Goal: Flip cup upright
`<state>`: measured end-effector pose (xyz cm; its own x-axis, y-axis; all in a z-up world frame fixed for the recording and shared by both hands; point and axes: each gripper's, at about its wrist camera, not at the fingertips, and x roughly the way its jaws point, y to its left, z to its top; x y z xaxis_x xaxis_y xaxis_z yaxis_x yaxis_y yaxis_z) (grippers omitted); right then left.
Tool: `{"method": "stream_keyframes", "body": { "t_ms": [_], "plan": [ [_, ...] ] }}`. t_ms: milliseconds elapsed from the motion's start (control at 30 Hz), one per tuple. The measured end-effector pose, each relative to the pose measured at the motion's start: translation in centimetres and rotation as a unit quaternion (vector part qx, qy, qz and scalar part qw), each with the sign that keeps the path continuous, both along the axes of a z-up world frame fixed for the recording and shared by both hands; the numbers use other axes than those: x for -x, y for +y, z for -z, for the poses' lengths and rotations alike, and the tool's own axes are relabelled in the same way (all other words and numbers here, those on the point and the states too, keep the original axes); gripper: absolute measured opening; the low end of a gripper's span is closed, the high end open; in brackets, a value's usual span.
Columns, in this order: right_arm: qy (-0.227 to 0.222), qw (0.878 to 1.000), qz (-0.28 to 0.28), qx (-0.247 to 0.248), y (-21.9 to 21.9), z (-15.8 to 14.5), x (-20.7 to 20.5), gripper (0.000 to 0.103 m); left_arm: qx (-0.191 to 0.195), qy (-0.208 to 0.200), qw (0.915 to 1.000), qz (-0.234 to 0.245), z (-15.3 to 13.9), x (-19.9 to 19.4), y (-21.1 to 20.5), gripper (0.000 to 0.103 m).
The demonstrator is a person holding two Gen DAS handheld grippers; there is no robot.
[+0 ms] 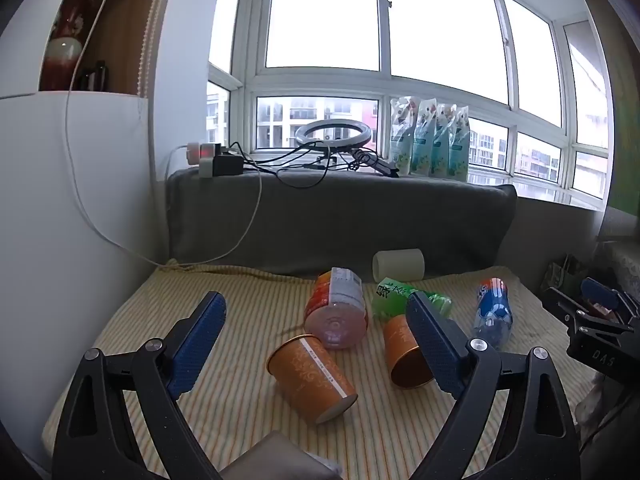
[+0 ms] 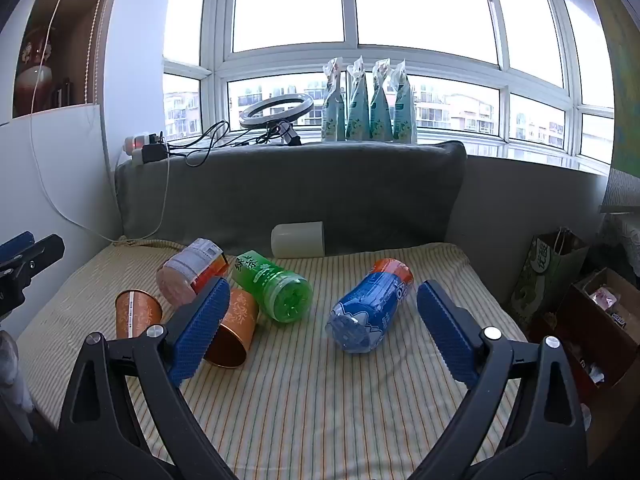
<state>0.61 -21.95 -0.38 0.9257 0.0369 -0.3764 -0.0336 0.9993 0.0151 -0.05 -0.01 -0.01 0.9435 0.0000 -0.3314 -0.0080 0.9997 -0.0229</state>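
Two orange paper cups lie on their sides on the striped cloth. One cup (image 1: 310,378) lies between my left gripper's fingers, further out; it also shows in the right wrist view (image 2: 134,314). The other cup (image 1: 402,356) lies beside my left gripper's right finger, partly hidden by it, and shows in the right wrist view (image 2: 236,330) behind the right gripper's left finger. A white cup (image 1: 398,264) lies on its side at the back (image 2: 298,239). My left gripper (image 1: 316,320) is open and empty. My right gripper (image 2: 320,304) is open and empty.
An orange-labelled bottle (image 1: 338,312), a green bottle (image 2: 276,286) and a blue bottle (image 2: 370,306) lie among the cups. A grey cushion (image 2: 292,188) backs the table. A paper bag (image 2: 550,270) and a box stand at the right edge.
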Motion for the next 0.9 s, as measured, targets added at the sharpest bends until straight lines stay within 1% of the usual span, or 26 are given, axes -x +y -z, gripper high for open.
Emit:
{"method": "stream_keyframes", "body": {
  "t_ms": [33, 267, 333, 367, 500, 567, 900],
  "plan": [
    [-0.007, 1.000, 0.000, 0.001, 0.0, 0.0, 0.0, 0.097, 0.001, 0.000, 1.0000, 0.000, 0.0, 0.0, 0.0, 0.092],
    [-0.003, 1.000, 0.000, 0.001, 0.0, 0.1, -0.2, 0.097, 0.003, 0.000, 1.0000, -0.003, -0.1, 0.1, -0.2, 0.092],
    [-0.001, 1.000, -0.001, 0.000, 0.0, 0.1, -0.3, 0.097, 0.006, 0.002, 1.0000, -0.005, 0.2, 0.6, 0.2, 0.092],
    [-0.002, 1.000, -0.001, 0.001, 0.0, 0.1, -0.3, 0.097, 0.010, 0.008, 0.9999, -0.006, 0.6, -0.2, 0.6, 0.092],
    [-0.001, 1.000, -0.004, 0.002, 0.1, 0.3, -0.3, 0.097, 0.010, 0.007, 0.9999, -0.006, 0.8, -0.1, 0.5, 0.092],
    [-0.001, 1.000, -0.005, 0.002, 0.2, 0.2, -0.4, 0.097, 0.012, 0.010, 0.9999, -0.006, 0.4, -0.3, 0.7, 0.092],
    [0.001, 1.000, -0.006, 0.003, 0.1, 0.2, -0.5, 0.097, 0.013, 0.010, 0.9998, -0.007, 0.5, -0.3, 1.0, 0.092]
  ]
}}
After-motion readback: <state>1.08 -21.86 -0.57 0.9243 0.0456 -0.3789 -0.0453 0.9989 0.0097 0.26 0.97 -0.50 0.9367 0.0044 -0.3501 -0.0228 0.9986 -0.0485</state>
